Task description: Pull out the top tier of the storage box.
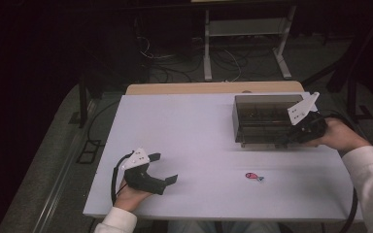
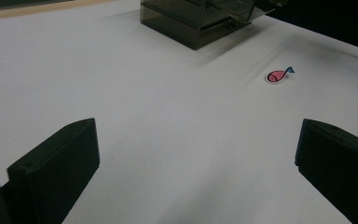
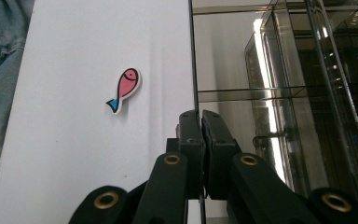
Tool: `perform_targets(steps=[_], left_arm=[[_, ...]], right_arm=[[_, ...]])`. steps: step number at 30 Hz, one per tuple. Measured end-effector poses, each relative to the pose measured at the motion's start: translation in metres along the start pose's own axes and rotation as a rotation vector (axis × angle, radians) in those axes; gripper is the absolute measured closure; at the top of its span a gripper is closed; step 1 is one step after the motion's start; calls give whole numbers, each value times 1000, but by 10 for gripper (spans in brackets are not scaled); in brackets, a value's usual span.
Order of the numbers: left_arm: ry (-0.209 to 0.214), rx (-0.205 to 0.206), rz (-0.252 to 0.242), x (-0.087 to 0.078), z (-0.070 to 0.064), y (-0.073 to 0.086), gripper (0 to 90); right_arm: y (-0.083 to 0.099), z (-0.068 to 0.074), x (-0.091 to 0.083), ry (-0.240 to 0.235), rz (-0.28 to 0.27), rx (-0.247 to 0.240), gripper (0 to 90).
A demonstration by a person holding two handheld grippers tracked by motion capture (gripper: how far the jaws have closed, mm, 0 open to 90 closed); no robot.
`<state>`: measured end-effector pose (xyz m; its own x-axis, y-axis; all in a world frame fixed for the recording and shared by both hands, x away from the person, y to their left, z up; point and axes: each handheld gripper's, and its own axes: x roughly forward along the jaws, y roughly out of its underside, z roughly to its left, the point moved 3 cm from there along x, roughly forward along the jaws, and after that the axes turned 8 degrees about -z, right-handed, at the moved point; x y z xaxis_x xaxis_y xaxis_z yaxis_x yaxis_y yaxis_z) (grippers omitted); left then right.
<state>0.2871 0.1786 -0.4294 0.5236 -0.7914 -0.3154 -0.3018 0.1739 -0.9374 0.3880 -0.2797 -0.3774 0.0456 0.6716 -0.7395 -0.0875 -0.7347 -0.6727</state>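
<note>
A smoky clear plastic box (image 1: 260, 119) stands at the back right of the white table (image 1: 189, 126). My right gripper (image 1: 290, 137) is at its front right corner. In the right gripper view the jaws are shut (image 3: 199, 121) on a thin edge of the box (image 3: 270, 70). A small pink fish with a blue tail (image 1: 254, 176) lies flat on the table in front of the box, apart from both grippers; it appears too in the gripper views (image 3: 125, 88) (image 2: 277, 75). My left gripper (image 1: 164, 167) rests open near the front left, nothing between its fingers (image 2: 60, 163), pointing towards the box (image 2: 191, 18).
A wooden board's edge (image 1: 213, 88) runs along the back of the table. Behind it stand a white frame (image 1: 243, 29) and loose cables on the floor (image 1: 175, 63). The person's lap in blue denim (image 3: 0, 93) lies beyond the table's front edge.
</note>
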Motion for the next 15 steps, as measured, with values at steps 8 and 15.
perform_targets(steps=[8,15], left_arm=[[-1,0,1,0,0,0,0],[1,0,0,0,0,0,0]], right_arm=[[-1,4,0,-6,12,3,872],[-1,6,1,-22,23,-2,873]])
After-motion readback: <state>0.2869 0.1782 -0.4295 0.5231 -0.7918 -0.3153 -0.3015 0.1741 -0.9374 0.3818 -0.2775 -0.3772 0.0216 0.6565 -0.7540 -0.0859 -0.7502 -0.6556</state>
